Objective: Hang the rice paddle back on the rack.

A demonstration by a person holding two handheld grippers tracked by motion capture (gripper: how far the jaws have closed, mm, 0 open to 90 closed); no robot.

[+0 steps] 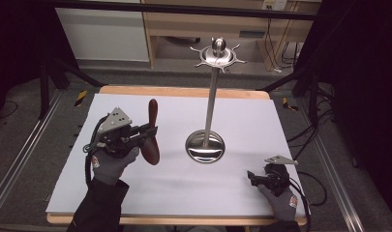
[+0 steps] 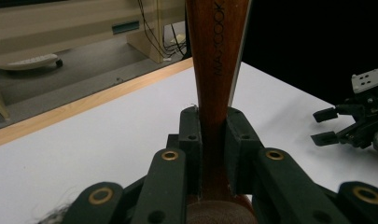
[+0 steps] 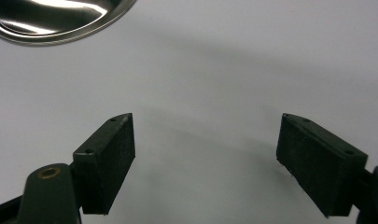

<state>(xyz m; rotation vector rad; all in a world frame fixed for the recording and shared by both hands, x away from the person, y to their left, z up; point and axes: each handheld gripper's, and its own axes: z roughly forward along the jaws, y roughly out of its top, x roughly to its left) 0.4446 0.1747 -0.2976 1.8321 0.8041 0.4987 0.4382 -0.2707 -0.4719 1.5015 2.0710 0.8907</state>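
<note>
Steel utensil stand (image 1: 211,96) upright mid-table; white table cover (image 1: 135,193); wooden cabinet (image 1: 184,24) behind.

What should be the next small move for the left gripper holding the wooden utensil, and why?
Probably carry the wooden utensil toward the hook ring of the metal stand. The left gripper is shut on its handle and holds it above the white table, while the stand's hooks look bare. The right gripper rests open, apart.

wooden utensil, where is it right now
In the high view the wooden utensil is at the left of the table, clamped between the left gripper fingers and held upright, left of the metal stand.
</note>
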